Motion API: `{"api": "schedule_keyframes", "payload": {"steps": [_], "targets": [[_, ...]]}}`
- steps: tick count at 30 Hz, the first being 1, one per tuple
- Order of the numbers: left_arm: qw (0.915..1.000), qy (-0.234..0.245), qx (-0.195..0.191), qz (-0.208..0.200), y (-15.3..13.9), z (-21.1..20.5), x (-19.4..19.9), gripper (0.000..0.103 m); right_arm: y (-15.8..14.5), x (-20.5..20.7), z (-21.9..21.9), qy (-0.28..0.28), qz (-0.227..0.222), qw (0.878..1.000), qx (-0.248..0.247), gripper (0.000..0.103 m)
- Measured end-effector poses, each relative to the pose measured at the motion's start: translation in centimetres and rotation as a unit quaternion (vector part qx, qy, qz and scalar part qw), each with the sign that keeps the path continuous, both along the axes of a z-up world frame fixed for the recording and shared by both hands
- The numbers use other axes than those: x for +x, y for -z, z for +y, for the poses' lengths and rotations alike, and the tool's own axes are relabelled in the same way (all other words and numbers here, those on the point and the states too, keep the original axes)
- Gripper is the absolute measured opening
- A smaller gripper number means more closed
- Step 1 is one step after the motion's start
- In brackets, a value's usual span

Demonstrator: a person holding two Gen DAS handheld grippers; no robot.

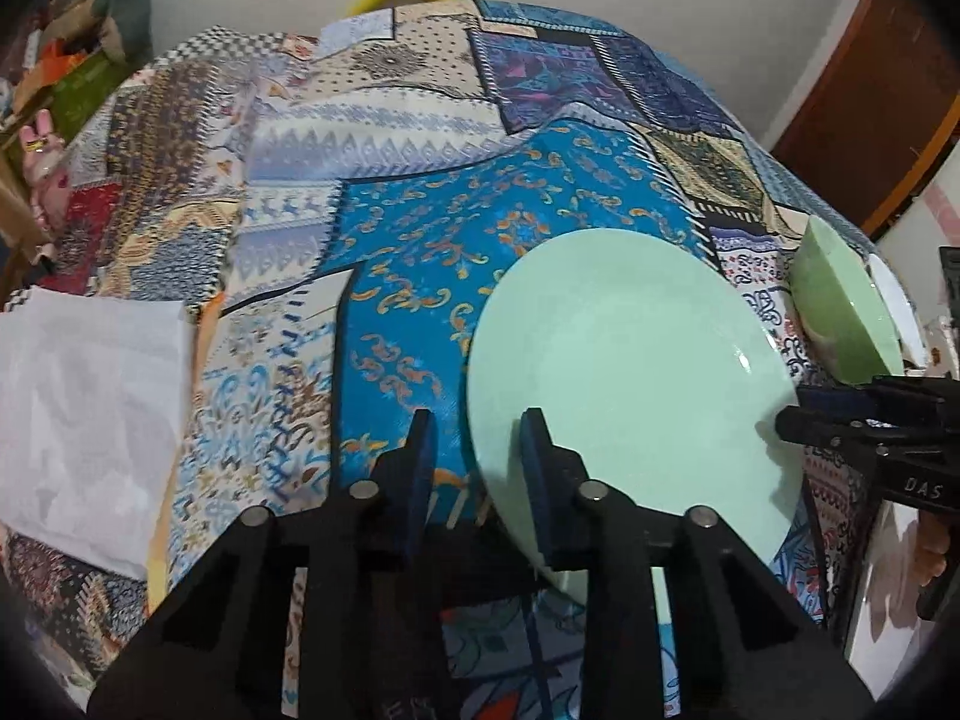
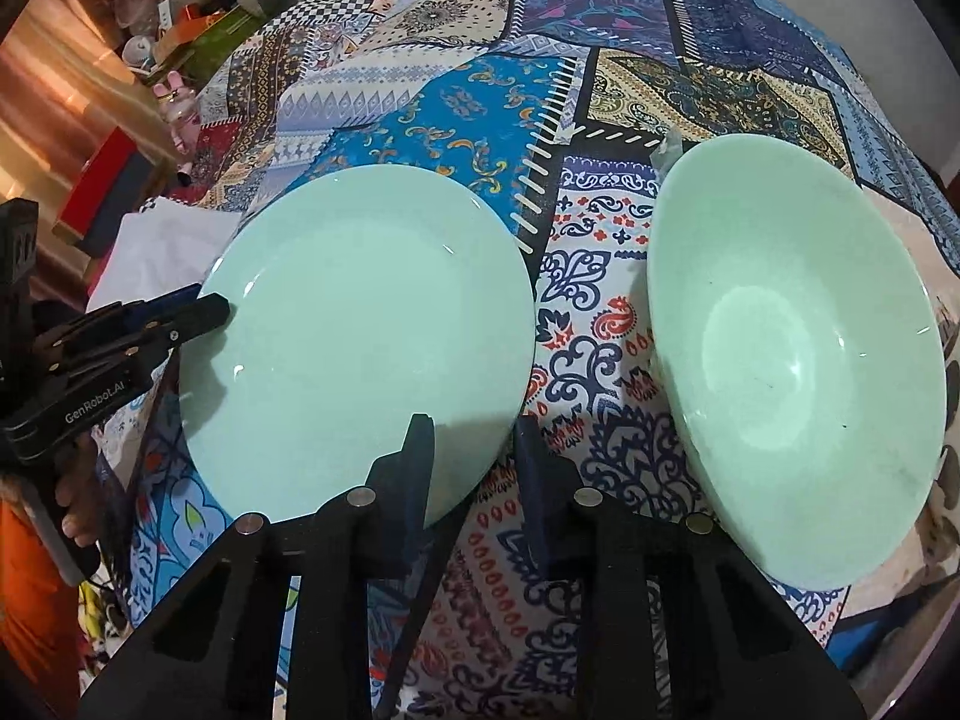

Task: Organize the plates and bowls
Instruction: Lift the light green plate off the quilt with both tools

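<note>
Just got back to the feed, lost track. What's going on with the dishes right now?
A person holds a gripper in each hand over a patchwork tablecloth. The mint green plate lies flat, with the left gripper at its left edge and the right gripper at its near edge. Both are open with a finger on either side of the rim, neither clamped. The green bowl sits apart, to the plate's right, untouched. A white cloth lies off to the left.

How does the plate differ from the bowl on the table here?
The plate is flat and shallow; the bowl is deep with sloping walls and a small round base. The plate lies to the left of the bowl, between the left gripper and the right gripper; no gripper is near the bowl. The bowl shows dark specks inside; the plate looks clean. Both are pale green, empty and resting on the tablecloth.
</note>
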State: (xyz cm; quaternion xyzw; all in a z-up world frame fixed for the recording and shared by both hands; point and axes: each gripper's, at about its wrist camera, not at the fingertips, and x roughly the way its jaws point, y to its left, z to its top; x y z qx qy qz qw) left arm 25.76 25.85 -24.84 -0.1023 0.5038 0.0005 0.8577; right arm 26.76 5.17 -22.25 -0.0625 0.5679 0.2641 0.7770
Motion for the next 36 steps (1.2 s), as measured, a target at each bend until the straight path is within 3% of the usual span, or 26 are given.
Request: {"api": "schedule_keyframes", "payload": {"steps": [13,21,36], "targets": [[0.9984,0.053,-0.012,0.011,0.4,-0.5,0.9,0.022,0.7,1.4,-0.4,0.024,0.044,0.998,0.031,0.028],[0.9988,0.047,-0.002,0.014,0.0,-1.1,-1.4,0.022,0.2,-0.1,0.0,-0.001,0.014,1.0,0.012,0.027],[0.9992,0.03,0.019,-0.015,-2.3,-2.8,-6.3,0.022,-1.0,-1.9,-0.7,-0.016,0.004,0.999,0.039,0.027]]}}
